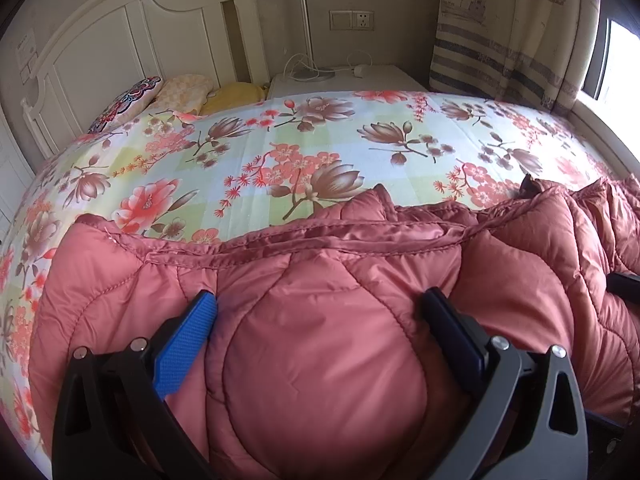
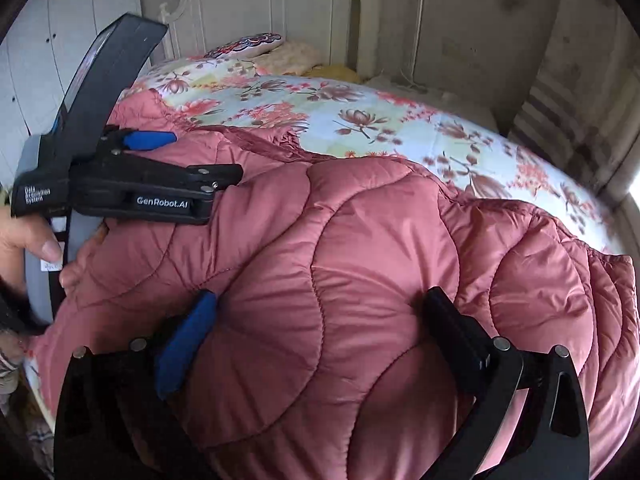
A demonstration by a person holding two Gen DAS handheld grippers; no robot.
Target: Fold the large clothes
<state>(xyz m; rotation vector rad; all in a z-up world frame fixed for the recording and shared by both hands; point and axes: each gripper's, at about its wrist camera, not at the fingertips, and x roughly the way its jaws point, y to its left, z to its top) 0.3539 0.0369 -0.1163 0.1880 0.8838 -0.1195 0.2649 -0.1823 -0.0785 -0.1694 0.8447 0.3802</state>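
Observation:
A puffy quilted pink jacket [image 1: 328, 320] lies on the near part of a bed with a floral sheet [image 1: 280, 148]. My left gripper [image 1: 320, 300] is open, its fingers spread wide and pressed down onto a bulge of the jacket near its seamed edge. My right gripper [image 2: 320, 300] is also open, its fingers spread over the jacket [image 2: 360, 260] further right. In the right wrist view the left gripper [image 2: 172, 152] shows from the side at the left, resting on the jacket, held by a hand [image 2: 24, 240].
A white headboard [image 1: 120, 40] with pillows [image 1: 152, 96] stands at the far end. A white bedside table [image 1: 344, 80] with a lamp base and cable is behind the bed. A striped curtain [image 1: 512, 40] and a window are at the right.

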